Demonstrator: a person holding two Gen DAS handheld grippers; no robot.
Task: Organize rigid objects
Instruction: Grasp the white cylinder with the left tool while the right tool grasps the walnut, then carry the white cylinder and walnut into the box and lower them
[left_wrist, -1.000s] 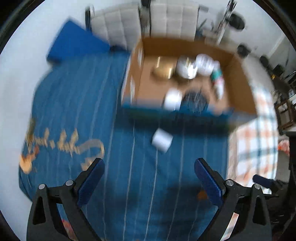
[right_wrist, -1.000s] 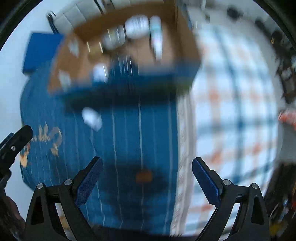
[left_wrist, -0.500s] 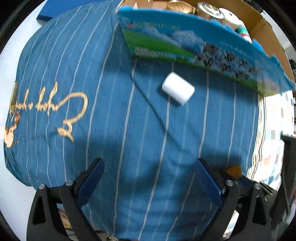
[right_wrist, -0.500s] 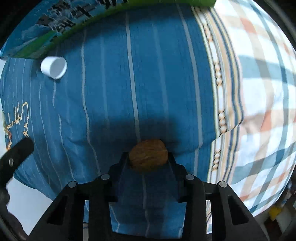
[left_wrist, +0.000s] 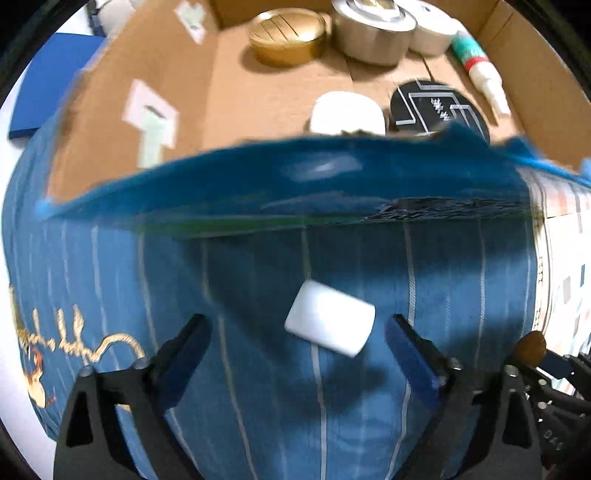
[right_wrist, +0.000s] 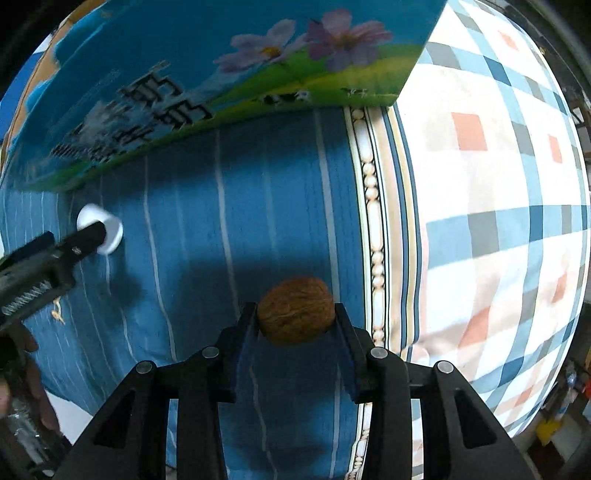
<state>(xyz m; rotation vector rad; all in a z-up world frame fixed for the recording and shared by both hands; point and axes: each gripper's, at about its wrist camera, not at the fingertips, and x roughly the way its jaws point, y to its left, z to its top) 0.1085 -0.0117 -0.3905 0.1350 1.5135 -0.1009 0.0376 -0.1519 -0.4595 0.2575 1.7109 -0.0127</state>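
Cardboard box (left_wrist: 258, 92), already loaded with six things: one gold tin (left_wrist: 288, 37), two silver tins (left_wrist: 373, 33), one white case (left_wrist: 347, 114), one black disc (left_wrist: 439, 107) and one tube (left_wrist: 476, 70). Two things are left outside it on the striped bed (left_wrist: 461, 277). One walnut (right_wrist: 295, 310) is held clenched in the right gripper (right_wrist: 295, 325), short of the box. One white cylinder (left_wrist: 330, 323) lies on the bed, just ahead of the spread-open left gripper (left_wrist: 297, 332), not yet grasped.
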